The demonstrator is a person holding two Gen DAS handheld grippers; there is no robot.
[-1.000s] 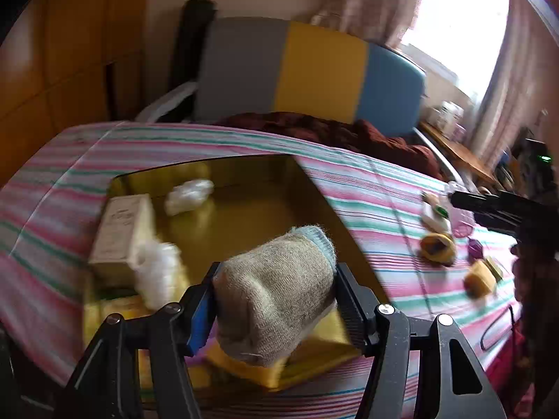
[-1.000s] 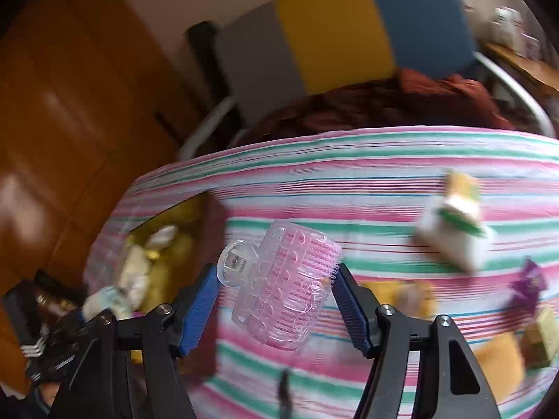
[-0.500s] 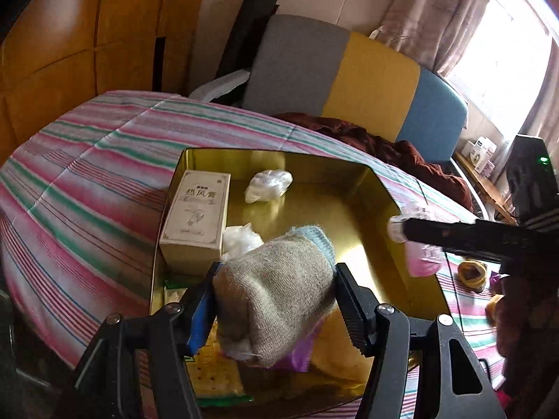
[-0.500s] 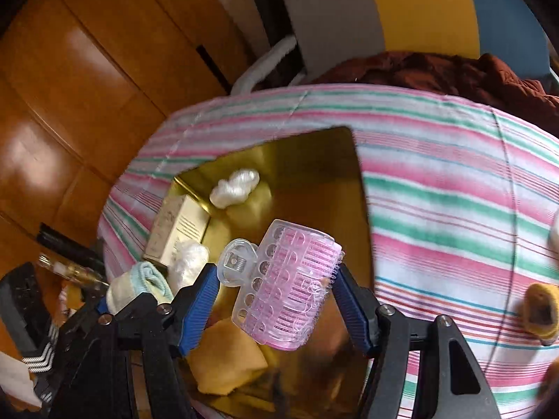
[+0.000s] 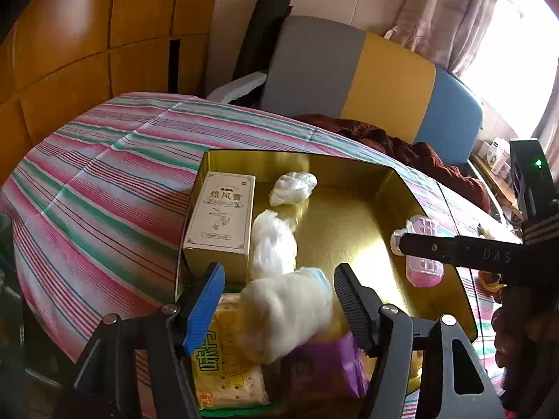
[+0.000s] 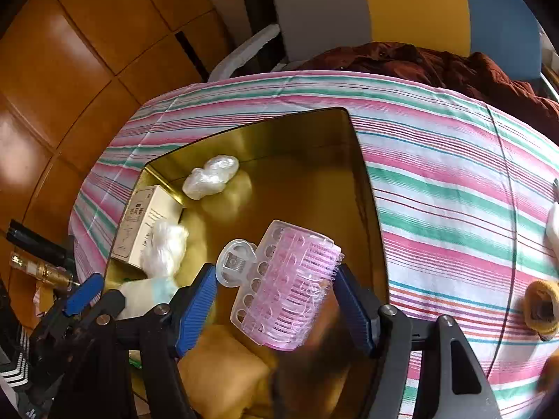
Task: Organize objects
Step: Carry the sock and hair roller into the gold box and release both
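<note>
Both grippers hang over a gold tin [image 5: 380, 188] that sits on a striped cloth [image 5: 104, 188].

The left gripper [image 5: 279, 300] has just been opening its jaws. A rolled sock [image 5: 286, 310], blurred in the left view, is between them, and there is a gap on each side, so the pads no longer press it. It is above the near end of the tin, over a yellow cracker pack [image 5: 223, 366] and a purple packet [image 5: 325, 366].

The right gripper [image 6: 276, 293] has likewise just been opening. A pink hair roller [image 6: 283, 286] with a clear clip is between its fingers. Whether the blue pads [image 6: 195, 310] touch it I cannot tell; the roller looks slightly blurred. It is above the tin's floor near the right wall.

Inside the tin, a cream box [image 5: 220, 220] lies along the left wall. 2 white plastic wads lie beside it: 1 near the far wall [image 5: 293, 188], the other [image 5: 272, 241] just against the box's right side. A yellow sponge-like block [image 6: 223, 373] lies at the near end in the right view.

On the cloth beyond the tin's right wall, a yellow ring-shaped thing [image 6: 541, 303] lies well apart from the tin. Beyond the table's far edge are a dark red garment [image 5: 401, 143] and a grey, yellow and blue backrest [image 5: 367, 80].
</note>
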